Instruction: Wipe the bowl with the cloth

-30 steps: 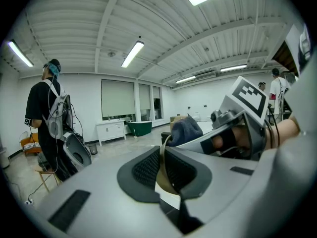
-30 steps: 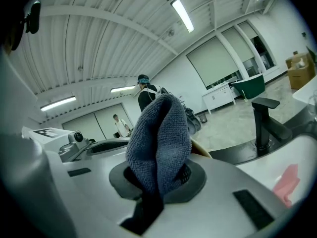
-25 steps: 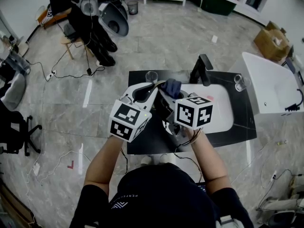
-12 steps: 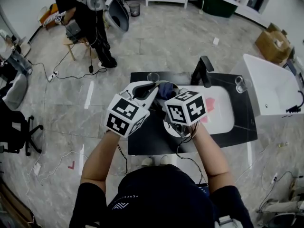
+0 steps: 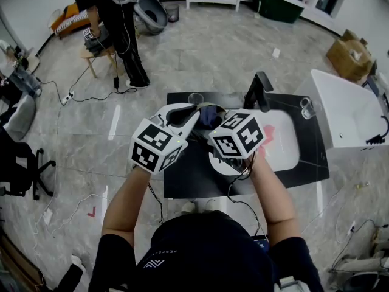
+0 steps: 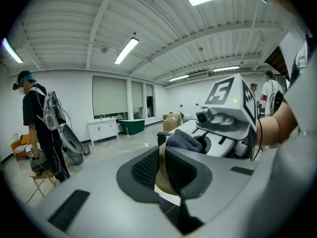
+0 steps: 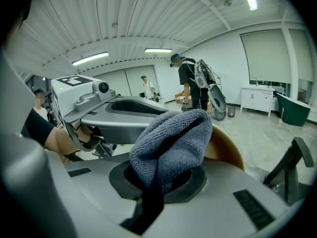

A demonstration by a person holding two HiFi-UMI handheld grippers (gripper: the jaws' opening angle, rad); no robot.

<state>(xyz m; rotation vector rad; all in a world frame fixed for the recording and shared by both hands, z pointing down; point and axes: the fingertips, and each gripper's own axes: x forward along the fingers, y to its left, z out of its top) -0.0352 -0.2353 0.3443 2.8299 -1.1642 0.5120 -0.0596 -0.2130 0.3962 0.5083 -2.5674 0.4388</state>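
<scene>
- One smooth, round tan bowl is held above the black desk, its thin rim clenched in the left tool.
- One fluffy grey cloth, gripped by the right tool, lies against the bowl.

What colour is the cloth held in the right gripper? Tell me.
Plain bluish grey. The cloth shows best in the right gripper view.

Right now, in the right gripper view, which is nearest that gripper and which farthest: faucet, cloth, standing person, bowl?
1. Grey cloth, clamped in its jaws.
2. Bowl, right behind the cloth.
3. Black faucet, lower right.
4. Standing person, far across the room.
</scene>
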